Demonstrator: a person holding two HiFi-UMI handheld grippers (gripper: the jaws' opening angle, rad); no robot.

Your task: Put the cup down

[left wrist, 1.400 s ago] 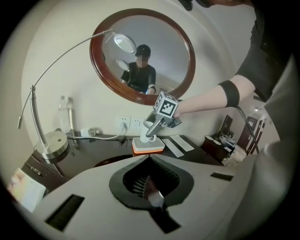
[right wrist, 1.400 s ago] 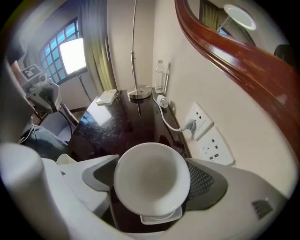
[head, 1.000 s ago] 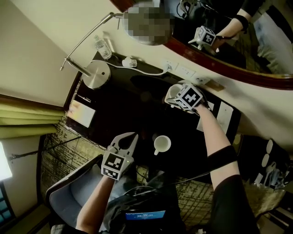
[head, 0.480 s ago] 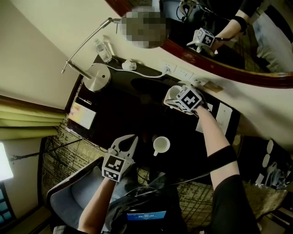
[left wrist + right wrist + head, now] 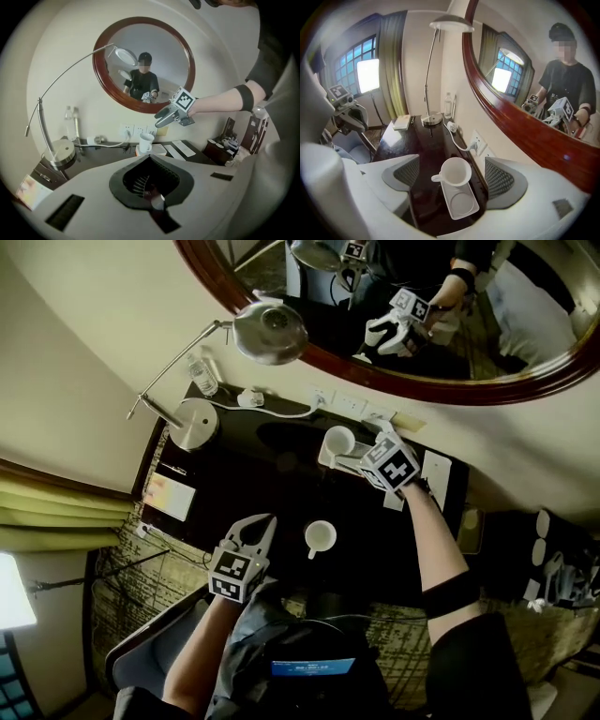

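Observation:
A white cup (image 5: 338,440) stands upright on a small white tray (image 5: 327,460) at the back of the dark desk, below the wall sockets. My right gripper (image 5: 361,462) hangs above and just right of it, apart from it. In the right gripper view the cup (image 5: 456,172) shows below, between my wide pads (image 5: 501,180), which do not touch it. The jaws have just been closing a little and stand open. In the left gripper view the right gripper (image 5: 165,116) hovers over the cup (image 5: 146,142). My left gripper (image 5: 263,523) is shut and empty near the desk's front edge.
A second white cup (image 5: 320,537) stands at the desk's front middle. A desk lamp (image 5: 194,415), a water bottle (image 5: 200,377) and a white cable lie at the back left. A notepad (image 5: 168,494) is at the left end, paper cards (image 5: 435,471) at the right.
My right gripper was round the cup; it has since lifted up and back off it, leaving the cup standing on the tray. The head view has tilted. The left gripper has barely moved.

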